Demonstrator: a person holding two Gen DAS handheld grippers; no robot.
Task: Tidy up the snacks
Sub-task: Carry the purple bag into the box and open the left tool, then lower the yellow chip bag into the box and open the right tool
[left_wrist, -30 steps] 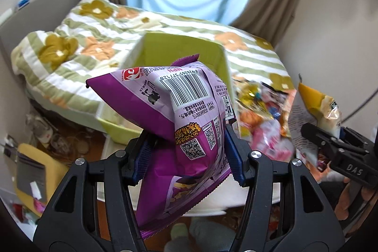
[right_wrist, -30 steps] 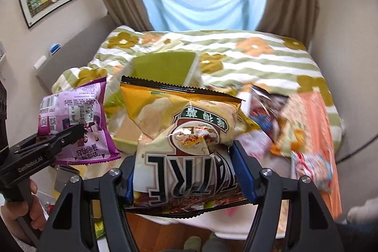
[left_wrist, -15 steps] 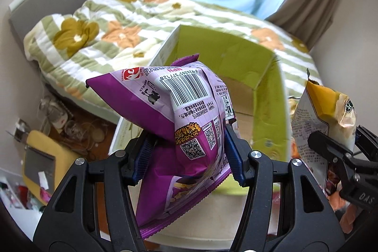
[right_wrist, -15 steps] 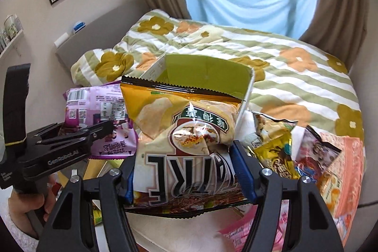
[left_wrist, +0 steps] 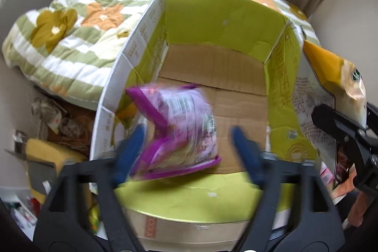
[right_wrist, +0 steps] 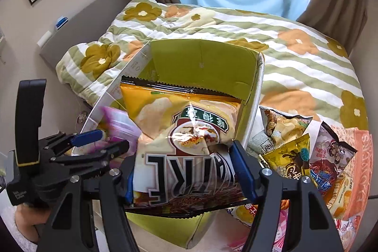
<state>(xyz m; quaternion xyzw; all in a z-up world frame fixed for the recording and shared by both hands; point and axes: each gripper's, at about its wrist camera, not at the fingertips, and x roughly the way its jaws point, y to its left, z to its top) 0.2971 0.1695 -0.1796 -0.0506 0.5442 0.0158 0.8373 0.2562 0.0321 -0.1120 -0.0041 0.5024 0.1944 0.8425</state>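
A green-lined cardboard box (left_wrist: 212,15) stands open below both grippers. The jaws of my left gripper (left_wrist: 187,134) are opening; the purple snack bag (left_wrist: 174,129) lies blurred between them, free of both pads, over the box's brown floor. From the right wrist view the left gripper (right_wrist: 94,143) and the purple bag (right_wrist: 120,126) sit at the box's left wall (right_wrist: 200,60). My right gripper (right_wrist: 185,169) is shut on a yellow chip bag (right_wrist: 184,124), held over the box's near right part. That bag (left_wrist: 330,67) shows at the right edge of the left wrist view.
Several loose snack bags (right_wrist: 295,152) lie on the white table right of the box, beside an orange pack (right_wrist: 361,157). A bed with a flowered quilt (right_wrist: 295,39) lies behind. Clutter and a yellow item (left_wrist: 45,152) sit on the floor at left.
Both grippers moved forward and down over the box. The left jaws sprang apart and let go of the purple bag, which is dropping into the box. The right grip is unchanged.
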